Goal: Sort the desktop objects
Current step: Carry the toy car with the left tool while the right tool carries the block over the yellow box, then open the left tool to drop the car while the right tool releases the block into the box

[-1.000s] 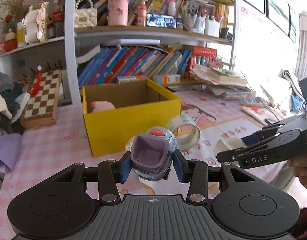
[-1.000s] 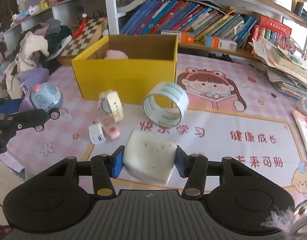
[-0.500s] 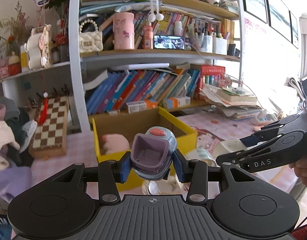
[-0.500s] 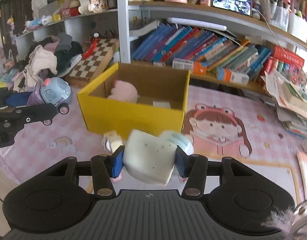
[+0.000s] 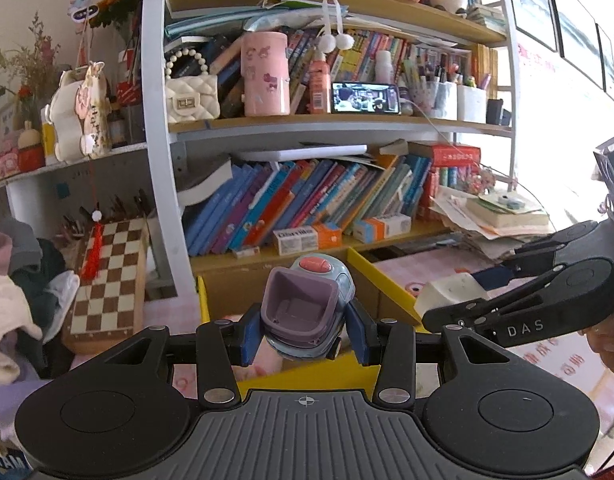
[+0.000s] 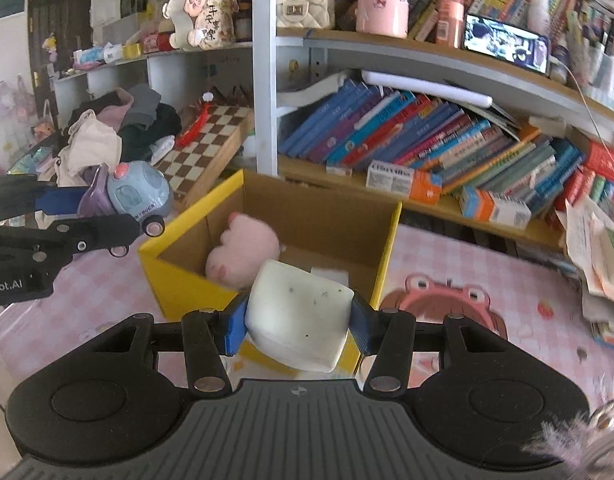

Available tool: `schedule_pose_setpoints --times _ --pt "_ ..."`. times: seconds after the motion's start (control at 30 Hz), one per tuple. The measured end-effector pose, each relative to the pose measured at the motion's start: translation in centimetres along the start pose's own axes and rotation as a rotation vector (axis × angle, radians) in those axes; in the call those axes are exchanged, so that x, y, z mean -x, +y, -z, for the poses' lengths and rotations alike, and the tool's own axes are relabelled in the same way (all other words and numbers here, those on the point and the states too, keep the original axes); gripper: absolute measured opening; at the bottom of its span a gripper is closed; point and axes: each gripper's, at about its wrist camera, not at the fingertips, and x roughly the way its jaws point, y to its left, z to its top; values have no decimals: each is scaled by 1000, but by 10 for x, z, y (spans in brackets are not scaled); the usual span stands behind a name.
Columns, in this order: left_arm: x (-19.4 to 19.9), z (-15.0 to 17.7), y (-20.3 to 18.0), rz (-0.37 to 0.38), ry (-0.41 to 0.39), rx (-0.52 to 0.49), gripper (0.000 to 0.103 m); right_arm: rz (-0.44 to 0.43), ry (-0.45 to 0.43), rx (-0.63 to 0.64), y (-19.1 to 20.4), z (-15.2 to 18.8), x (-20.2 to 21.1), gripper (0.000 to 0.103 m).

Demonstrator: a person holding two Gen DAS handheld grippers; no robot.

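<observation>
Both loaded and raised for the drop: left gripper clamped on the toy car above the yellow box's near-left corner; right gripper pinching the white eraser over its near edge.

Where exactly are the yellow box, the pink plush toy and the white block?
yellow box (image 6: 187, 288): right wrist view, front wall.
pink plush toy (image 6: 243, 250): right wrist view, its body.
white block (image 6: 299, 316): right wrist view, top face.
</observation>
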Motion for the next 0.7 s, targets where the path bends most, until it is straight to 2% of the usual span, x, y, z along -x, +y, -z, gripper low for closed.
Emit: schedule_pose_setpoints --times 0.23,0.7 --pt "-29 -7 1 -18 35 -6 42 -34 -12 43 -15 -20 -23 49" --pt "-90 -6 -2 -41 155 -41 42 -128 -3 114 -25 -51 -88 49"
